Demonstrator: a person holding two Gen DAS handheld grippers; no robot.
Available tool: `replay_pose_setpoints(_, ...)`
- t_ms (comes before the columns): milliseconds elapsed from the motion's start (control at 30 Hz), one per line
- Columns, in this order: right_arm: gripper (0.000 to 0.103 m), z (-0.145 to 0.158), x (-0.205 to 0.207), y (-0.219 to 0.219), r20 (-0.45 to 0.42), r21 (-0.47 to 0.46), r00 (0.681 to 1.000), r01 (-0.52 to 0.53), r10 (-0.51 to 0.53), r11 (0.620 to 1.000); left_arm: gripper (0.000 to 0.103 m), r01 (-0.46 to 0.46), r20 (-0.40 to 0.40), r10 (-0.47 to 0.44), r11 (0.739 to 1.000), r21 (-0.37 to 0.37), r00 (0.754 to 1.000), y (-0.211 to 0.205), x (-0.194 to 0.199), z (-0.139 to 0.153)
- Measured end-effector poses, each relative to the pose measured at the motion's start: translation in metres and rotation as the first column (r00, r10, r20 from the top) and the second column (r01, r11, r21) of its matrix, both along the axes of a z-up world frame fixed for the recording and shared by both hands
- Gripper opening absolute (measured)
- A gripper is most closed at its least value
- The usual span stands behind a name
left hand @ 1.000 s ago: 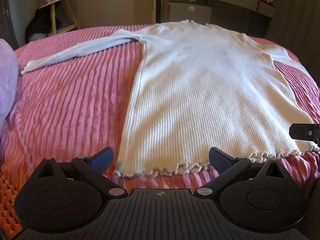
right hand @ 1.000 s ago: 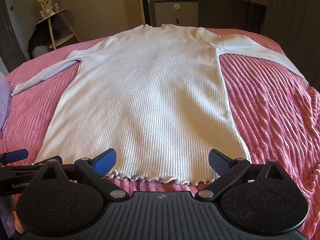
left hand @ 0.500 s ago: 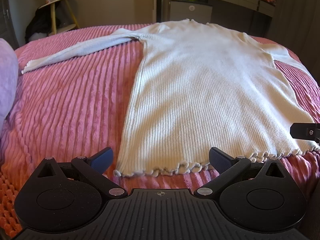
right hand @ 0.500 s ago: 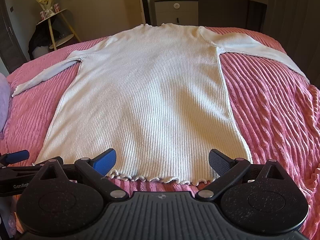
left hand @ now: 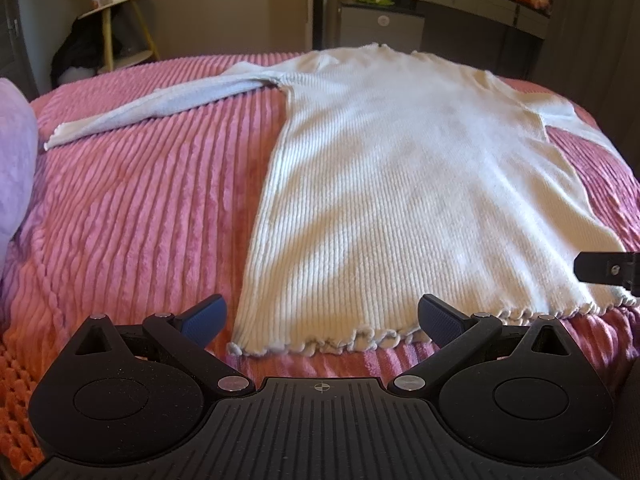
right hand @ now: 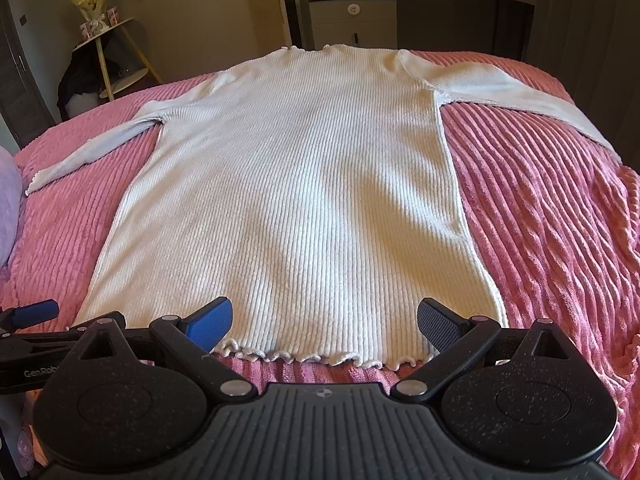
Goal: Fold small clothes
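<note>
A white ribbed long-sleeved garment lies flat on the pink bedspread, collar far, frilled hem near, both sleeves spread out sideways. It also shows in the right wrist view. My left gripper is open and empty, just short of the hem's left corner. My right gripper is open and empty, just short of the hem's right half. The right gripper's tip shows at the right edge of the left wrist view; a left fingertip shows at the left of the right wrist view.
A lilac pillow lies at the bed's left edge. Beyond the bed stand a small yellow-legged side table, a white cabinet and a dark dresser.
Both grippers have drifted slightly; the garment has not moved and both stay open.
</note>
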State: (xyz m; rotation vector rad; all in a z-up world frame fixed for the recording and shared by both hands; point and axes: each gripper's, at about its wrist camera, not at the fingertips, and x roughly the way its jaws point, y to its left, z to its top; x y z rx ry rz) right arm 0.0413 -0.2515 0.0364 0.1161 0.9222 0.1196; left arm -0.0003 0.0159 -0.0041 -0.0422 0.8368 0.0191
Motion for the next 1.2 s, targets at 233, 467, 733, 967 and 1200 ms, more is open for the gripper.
replay_pose_setpoints(233, 0.099, -0.006, 0.013, -0.024, -0.083, 0.202, 0.997, 0.011, 0.006, 0.979, 0.103, -0.017, 0.015, 0.017, 1.000, -0.007, 1.000, 0.000, -0.001, 0.008)
replay_pose_setpoints(467, 0.099, -0.021, 0.055, -0.060, -0.163, 0.331, 0.987, 0.057, -0.002, 0.942, 0.103, -0.027, 0.001, 0.027, 0.999, -0.019, 1.000, 0.003, 0.012, 0.017)
replay_pose_setpoints(733, 0.099, -0.076, 0.100, -0.083, -0.291, 0.466, 0.955, 0.092, 0.055, 0.880, 0.103, -0.051, 0.028, 0.052, 0.998, -0.031, 0.998, 0.002, 0.076, 0.028)
replay_pose_setpoints(967, 0.099, -0.084, 0.098, -0.089, -0.272, 0.511, 0.960, 0.093, 0.058, 0.855, 0.103, -0.160, -0.015, 0.160, 0.983, -0.091, 0.987, 0.005, 0.148, 0.000)
replay_pose_setpoints(1200, 0.099, -0.045, 0.106, -0.165, -0.046, 0.605, 0.998, 0.065, -0.047, 0.793, 0.103, -0.120, 0.001, 0.120, 0.989, -0.086, 0.993, 0.011, 0.158, -0.036)
